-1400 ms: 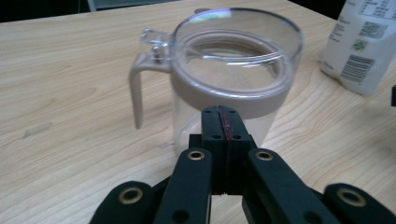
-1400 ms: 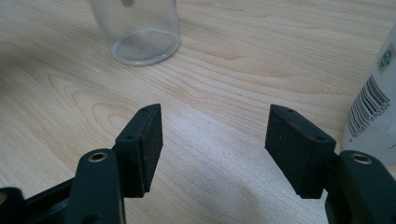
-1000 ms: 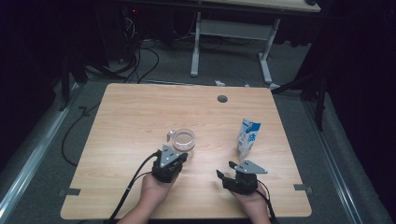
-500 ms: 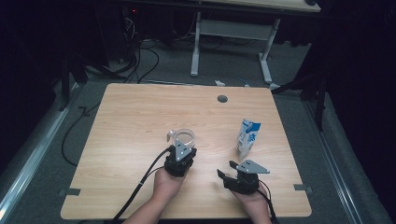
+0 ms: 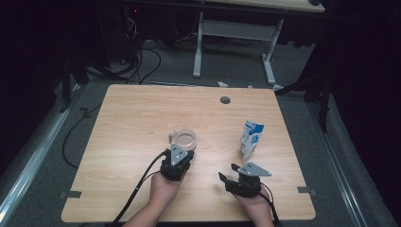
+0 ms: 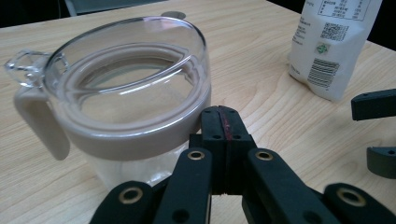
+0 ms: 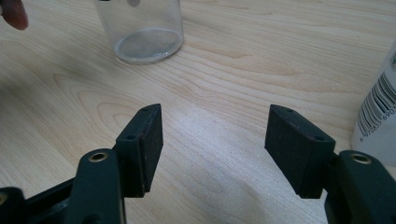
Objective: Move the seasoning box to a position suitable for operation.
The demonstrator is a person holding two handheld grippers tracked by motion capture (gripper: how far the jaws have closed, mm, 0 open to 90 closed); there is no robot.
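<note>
- The wooden table point(image 5: 142, 123) stood with its far half bare, apart from a round cable hole point(image 5: 225, 100) near the far edge.
- The left side of the tabletop lay open from the near edge to the far edge, with wide bare wood to the left of the left gripper point(image 5: 177, 158).
- A clear plastic jug point(image 5: 183, 139) stood upright a little left of the table's middle, well in from every edge.
- In the left gripper view the jug point(image 6: 135, 98) showed a beige band round its upper wall and a beige handle at the picture's left.
- A blue-and-white milk carton point(image 5: 250, 140) stood upright right of the jug, clearly apart from it, with bare wood between the two.
- The carton stood closer to the right edge than the jug, yet some tabletop remained beyond it.
- Both hands rested near the near edge, and a black cable point(image 5: 142, 184) trailed from the left gripper toward the near-left corner.
- The left gripper point(image 6: 224, 126) had its jaws pressed fully together with nothing between them; the tips sat just beside the jug's wall, at its beige band, and contact could not be judged.
- The right gripper point(image 5: 231, 172) lay near the carton, short of it, and pointed left toward the jug.
- In the right gripper view its jaws point(image 7: 215, 140) stood wide apart over bare wood, holding and touching nothing.
- There the jug's base point(image 7: 147, 44) stood well ahead of them and the carton point(image 7: 380, 116) sat at the right margin.
</note>
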